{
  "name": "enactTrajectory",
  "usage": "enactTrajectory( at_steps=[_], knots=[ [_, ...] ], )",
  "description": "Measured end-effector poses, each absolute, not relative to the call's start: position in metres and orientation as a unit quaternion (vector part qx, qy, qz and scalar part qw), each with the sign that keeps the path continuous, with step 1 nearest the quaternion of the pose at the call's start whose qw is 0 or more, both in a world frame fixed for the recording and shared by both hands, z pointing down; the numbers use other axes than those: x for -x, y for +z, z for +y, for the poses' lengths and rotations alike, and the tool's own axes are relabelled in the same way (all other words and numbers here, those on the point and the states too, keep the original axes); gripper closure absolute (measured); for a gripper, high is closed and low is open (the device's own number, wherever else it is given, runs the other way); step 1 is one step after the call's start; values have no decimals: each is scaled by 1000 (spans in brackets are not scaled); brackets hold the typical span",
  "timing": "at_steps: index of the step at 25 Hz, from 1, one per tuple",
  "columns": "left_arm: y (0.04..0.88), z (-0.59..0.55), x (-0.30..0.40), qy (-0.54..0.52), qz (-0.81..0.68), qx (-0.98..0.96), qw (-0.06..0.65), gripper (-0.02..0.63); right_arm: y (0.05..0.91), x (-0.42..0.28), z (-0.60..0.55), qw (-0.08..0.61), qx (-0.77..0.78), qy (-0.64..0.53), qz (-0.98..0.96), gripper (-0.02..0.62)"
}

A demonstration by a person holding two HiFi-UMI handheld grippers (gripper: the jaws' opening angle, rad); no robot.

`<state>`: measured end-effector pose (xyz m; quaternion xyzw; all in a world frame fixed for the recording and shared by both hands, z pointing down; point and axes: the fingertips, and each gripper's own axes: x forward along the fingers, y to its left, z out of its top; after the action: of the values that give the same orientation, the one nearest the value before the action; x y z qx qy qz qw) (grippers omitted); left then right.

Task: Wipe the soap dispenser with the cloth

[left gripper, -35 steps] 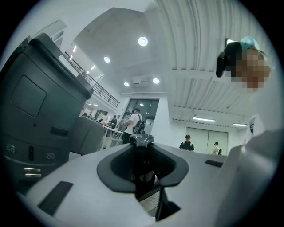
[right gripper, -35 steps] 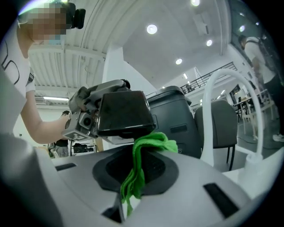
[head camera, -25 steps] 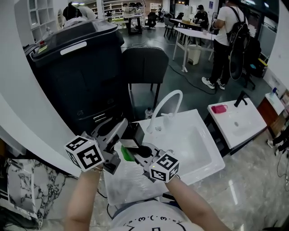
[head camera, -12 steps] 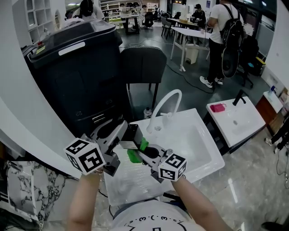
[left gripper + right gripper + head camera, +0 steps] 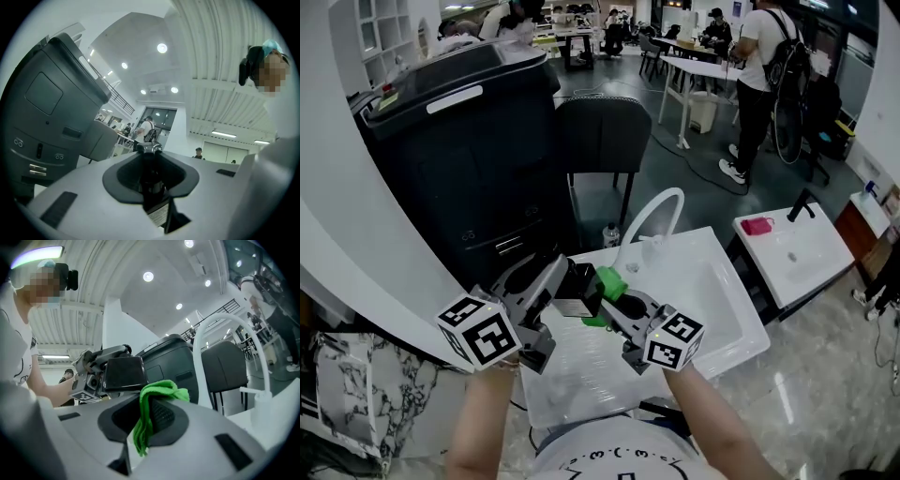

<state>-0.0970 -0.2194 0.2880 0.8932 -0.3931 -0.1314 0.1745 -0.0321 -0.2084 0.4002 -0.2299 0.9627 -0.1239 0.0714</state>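
Over the left end of the smooth white rectangular sink basin (image 5: 722, 300), the left gripper (image 5: 565, 285) has its jaws clamped on the dark, glossy, box-shaped soap dispenser (image 5: 123, 372). The right gripper (image 5: 619, 294) pinches the crumpled green fleecy cloth (image 5: 157, 391) between its jaws, just beside the dispenser.

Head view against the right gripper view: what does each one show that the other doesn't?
Only the head view shows a second sink with a pink item on it, and the right tool's marker cube. Only the right gripper view shows the ceiling lights and, up close, the green cloth pinched between that tool's jaws. Both show the cloth, the left tool gripping the dark soap dispenser, the curved white faucet and the black chair.
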Motion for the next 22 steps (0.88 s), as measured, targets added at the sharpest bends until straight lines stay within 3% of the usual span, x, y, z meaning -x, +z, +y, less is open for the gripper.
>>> enactTrajectory(
  at_steps=[15,22],
  knots=[
    [302,-237,109,-91,-455,-874,143,511,399,84,-136,-22,117,-7,993,549],
    [319,-237,104,-48,-473,-873,104,511,409,71,-128,-64,113,2,992,548]
  ],
)
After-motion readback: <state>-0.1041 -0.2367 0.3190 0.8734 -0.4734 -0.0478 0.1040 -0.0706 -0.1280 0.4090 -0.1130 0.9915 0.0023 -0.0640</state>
